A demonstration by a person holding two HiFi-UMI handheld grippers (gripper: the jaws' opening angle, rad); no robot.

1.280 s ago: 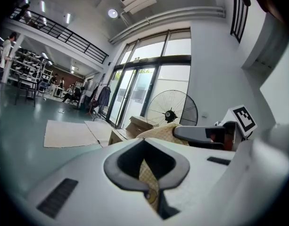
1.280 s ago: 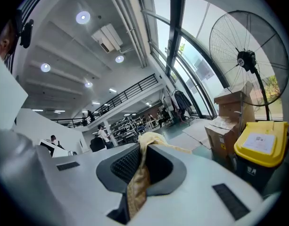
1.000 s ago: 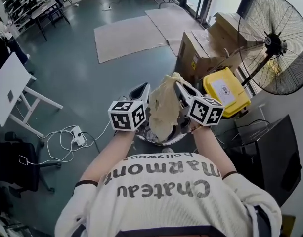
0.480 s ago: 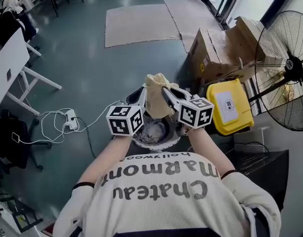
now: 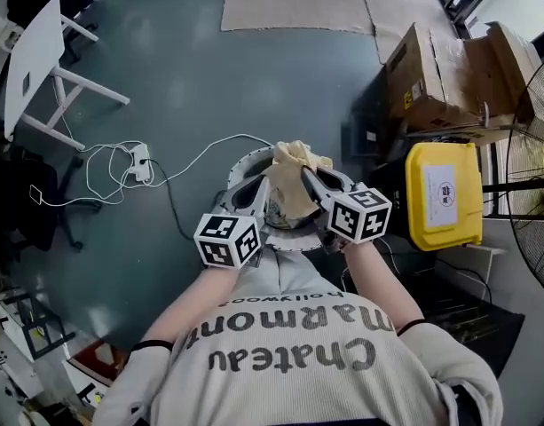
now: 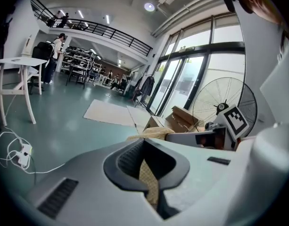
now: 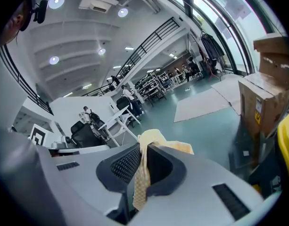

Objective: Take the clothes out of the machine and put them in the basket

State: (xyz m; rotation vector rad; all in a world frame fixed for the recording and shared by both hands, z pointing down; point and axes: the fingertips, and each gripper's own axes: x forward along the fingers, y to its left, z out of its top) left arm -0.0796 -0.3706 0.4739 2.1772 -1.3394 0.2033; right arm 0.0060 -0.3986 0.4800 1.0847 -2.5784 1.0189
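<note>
Holding the yellow cloth (image 5: 294, 174) clamped in both my left gripper (image 5: 256, 193) and right gripper (image 5: 318, 187), I should centre it over the basket (image 5: 243, 163) before loosening either grip.

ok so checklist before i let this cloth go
1. Left gripper shut on cloth: ok.
2. Right gripper shut on cloth: ok.
3. Cloth over round tub: ok.
4. Tub is the basket, not the machine: cannot tell; a cable runs toward it.
5. Room inside tub: cannot tell, cloth hides most of it.
</note>
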